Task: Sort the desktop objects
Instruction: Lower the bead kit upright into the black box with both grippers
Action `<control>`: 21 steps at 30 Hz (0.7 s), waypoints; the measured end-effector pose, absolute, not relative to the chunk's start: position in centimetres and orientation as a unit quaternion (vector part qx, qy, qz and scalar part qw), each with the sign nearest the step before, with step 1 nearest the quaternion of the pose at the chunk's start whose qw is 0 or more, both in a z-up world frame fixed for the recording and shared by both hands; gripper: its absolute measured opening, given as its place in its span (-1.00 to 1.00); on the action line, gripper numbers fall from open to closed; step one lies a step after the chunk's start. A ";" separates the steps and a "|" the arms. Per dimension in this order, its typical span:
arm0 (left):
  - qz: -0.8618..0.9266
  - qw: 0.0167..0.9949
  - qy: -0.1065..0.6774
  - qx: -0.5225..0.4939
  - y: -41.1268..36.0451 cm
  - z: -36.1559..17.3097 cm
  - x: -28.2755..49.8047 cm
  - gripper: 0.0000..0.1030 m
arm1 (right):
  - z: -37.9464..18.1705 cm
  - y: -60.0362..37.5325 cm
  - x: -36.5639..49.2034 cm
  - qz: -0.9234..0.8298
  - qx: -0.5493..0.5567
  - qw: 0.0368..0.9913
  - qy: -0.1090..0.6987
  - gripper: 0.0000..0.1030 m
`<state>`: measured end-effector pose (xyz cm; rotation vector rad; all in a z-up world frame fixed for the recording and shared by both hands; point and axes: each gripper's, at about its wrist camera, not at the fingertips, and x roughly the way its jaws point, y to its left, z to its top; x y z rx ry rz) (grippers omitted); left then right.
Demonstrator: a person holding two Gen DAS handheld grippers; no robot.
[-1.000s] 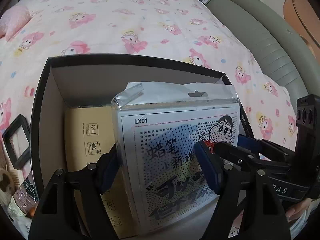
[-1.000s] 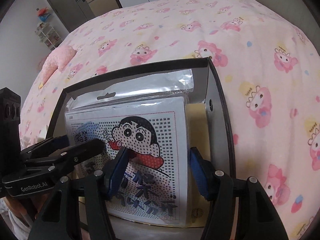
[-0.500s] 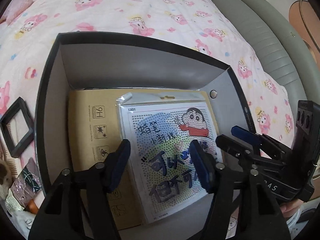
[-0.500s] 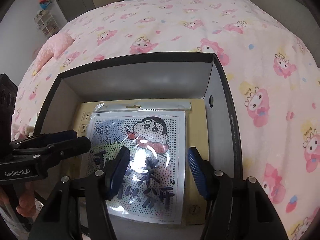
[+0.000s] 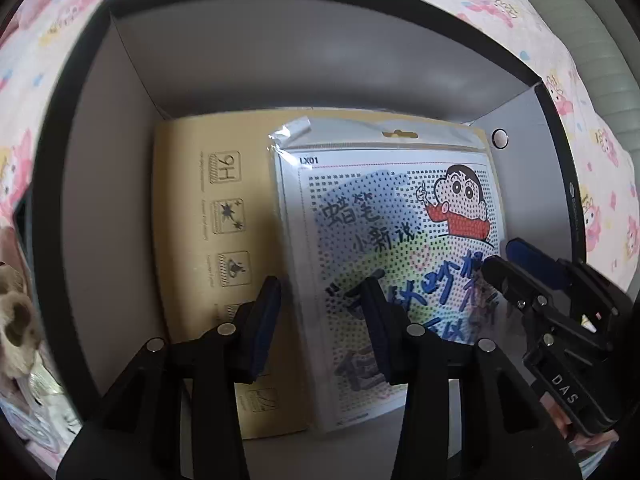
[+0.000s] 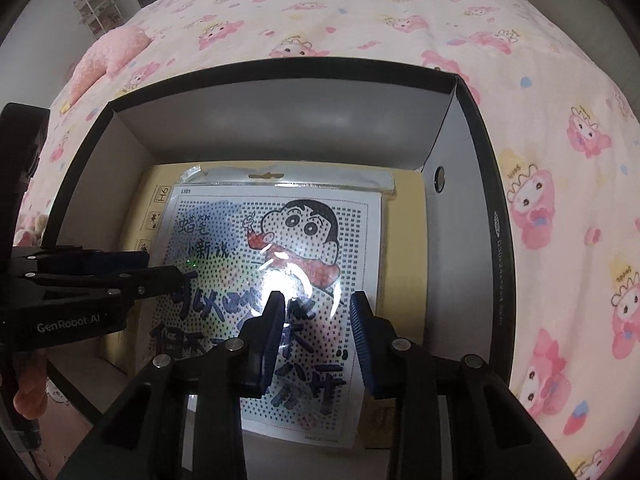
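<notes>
Both pairs of jaws have just been closing, and now they stand partly apart with nothing gripped between them. My left gripper hangs over the left edge of the cartoon packet, and I cannot tell if its fingers touch the packet. My right gripper hangs over the lower middle of the same packet, where a bright glare sits on the plastic. It points steeply down. The packet is a clear plastic bag with a dotted picture of a cartoon boy and big blue letters. It lies flat inside the black box, on top of a yellow card printed with small icons. The box sits on a bed with a pink cartoon blanket. A pink pillow lies at the far left of the bed.
</notes>
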<state>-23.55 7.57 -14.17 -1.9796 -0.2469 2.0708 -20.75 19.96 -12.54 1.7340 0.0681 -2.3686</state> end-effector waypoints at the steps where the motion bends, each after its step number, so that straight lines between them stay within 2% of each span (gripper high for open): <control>1: 0.713 0.128 -0.091 -0.684 7.6 -14.2 -23.7 -0.13 | -12.5 20.2 -20.8 -0.802 0.589 0.103 0.017 -0.42; 3: 0.712 0.121 -0.102 -0.684 7.8 -14.2 -23.9 -0.06 | -12.5 20.3 -20.8 -0.800 0.590 0.106 0.012 -0.42; 10: 0.696 0.154 -0.152 -0.685 9.4 -14.5 -23.9 -0.06 | -12.8 20.5 -20.6 -0.794 0.599 0.108 0.010 -0.42; 13: 0.705 0.151 -0.132 -0.680 10.3 -14.4 -23.8 0.01 | -12.7 20.5 -20.6 -0.793 0.599 0.108 0.011 -0.42; 15: 0.702 0.157 -0.149 -0.678 9.7 -14.4 -23.9 0.04 | -12.9 20.5 -20.5 -0.792 0.602 0.106 0.014 -0.41; 18: 0.697 0.156 -0.207 -0.668 7.2 -14.4 -23.9 -0.07 | -13.1 20.7 -20.4 -0.789 0.605 0.106 0.015 -0.41; 21: 0.722 0.114 -0.218 -0.647 4.7 -13.9 -23.1 -0.32 | -12.8 21.0 -20.3 -0.795 0.598 0.102 0.004 -0.41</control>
